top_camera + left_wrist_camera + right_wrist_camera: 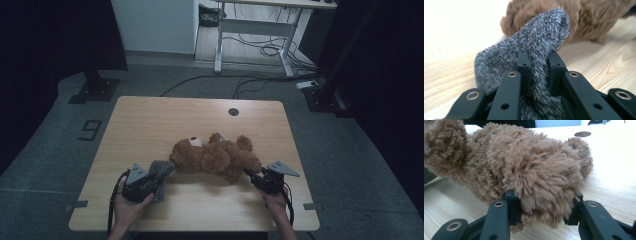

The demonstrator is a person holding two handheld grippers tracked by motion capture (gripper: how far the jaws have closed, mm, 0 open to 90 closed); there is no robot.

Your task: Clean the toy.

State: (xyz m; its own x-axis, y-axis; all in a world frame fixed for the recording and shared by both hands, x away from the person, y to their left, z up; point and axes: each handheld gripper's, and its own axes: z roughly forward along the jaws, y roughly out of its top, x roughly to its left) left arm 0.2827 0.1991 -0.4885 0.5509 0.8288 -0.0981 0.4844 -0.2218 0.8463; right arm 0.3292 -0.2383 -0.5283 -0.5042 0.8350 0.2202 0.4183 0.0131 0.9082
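A brown teddy bear (215, 156) lies on its back across the middle of the wooden table (150, 120), head toward the left. My left gripper (159, 172) is shut on a fuzzy grey cloth (161, 171), raised off the table beside the bear's head. In the left gripper view the grey cloth (534, 47) is pinched between the black jaws, with the bear (579, 20) just behind it. My right gripper (251, 175) is shut on the bear's foot. The right gripper view shows that furry foot (544, 182) squeezed between the jaws.
A round cable hole (233, 111) sits near the table's far edge. A white desk frame (255, 30) and loose cables (260, 50) lie on the floor beyond. A hand (127, 210) holds each gripper at the near edge.
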